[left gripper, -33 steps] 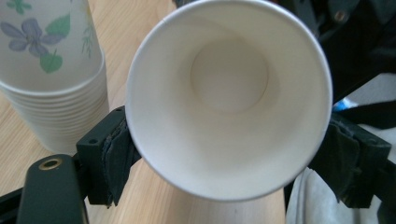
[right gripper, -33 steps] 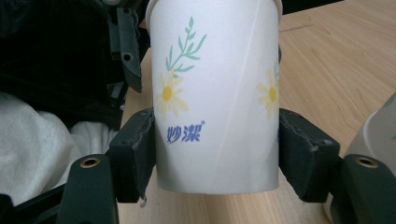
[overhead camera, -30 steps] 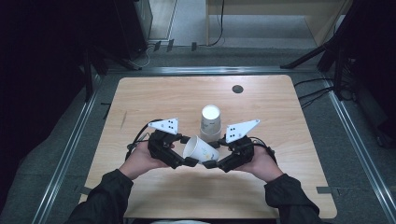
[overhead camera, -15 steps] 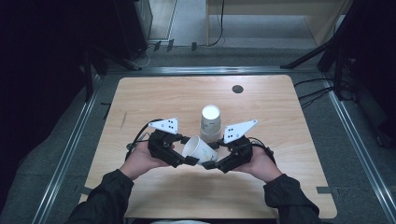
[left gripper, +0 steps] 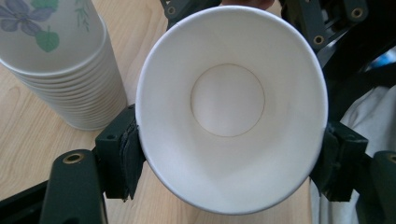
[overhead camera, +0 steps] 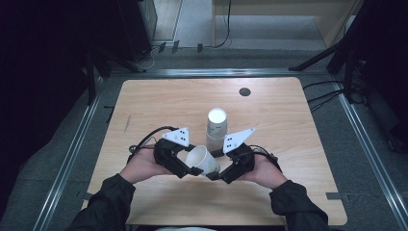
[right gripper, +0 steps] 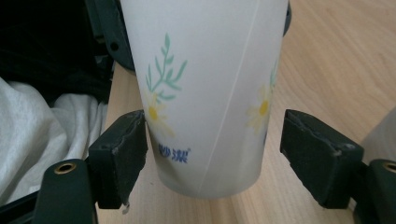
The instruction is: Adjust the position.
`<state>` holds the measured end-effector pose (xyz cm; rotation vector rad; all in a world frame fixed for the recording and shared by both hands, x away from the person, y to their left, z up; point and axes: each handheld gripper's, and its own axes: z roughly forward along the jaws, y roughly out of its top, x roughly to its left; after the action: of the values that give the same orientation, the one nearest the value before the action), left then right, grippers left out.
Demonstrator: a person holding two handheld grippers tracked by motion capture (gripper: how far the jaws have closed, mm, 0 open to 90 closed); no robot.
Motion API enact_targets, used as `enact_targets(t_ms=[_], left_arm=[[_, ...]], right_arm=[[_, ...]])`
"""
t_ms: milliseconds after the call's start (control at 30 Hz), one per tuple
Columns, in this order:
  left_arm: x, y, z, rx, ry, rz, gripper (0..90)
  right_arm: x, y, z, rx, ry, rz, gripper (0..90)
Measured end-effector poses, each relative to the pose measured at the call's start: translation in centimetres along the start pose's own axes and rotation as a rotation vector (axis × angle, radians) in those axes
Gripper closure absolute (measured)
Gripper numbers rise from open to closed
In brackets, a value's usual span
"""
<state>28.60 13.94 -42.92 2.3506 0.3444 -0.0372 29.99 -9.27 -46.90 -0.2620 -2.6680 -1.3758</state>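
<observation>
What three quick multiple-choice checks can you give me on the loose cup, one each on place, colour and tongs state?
1. Where is the stack of cups?
A. Just beyond the two hands
B. At the table's far left corner
C. On the floor

2. What colour is the loose cup inside?
A. Blue
B. White
C. Black

3. How do the right tongs stand at the cup's base?
A. Clamped flat on it
B. Open, a gap at one pad
C. Turned away from the cup

Answers:
1 A, the high view shows the stack standing behind the tongs.
2 B, the left gripper view looks into a plain white interior.
3 B, their jaws have just been opening and one pad stands clear, while the left tongs grip the rim.
</observation>
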Motion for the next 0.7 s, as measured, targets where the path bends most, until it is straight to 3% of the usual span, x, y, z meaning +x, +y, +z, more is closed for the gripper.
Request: enact_targets(t_ms=[167,400,700], left_arm=[[-0.5,0.1,0.7,0.062,0.011,0.037,24.0],[-1.0,0.2,1.3,0.112,0.026,0.080,24.0],[-1.1,0.1,1.8,0.144,0.024,0.089,24.0]], right_arm=[[0.2,-0.1,1.1,0.040,0.004,-0.020,23.6],[0.5,-0.2,2.1,0.071,0.021,-0.027,25.8],[0.6,-0.4,2.8,0.097,0.045,-0.027,31.7]])
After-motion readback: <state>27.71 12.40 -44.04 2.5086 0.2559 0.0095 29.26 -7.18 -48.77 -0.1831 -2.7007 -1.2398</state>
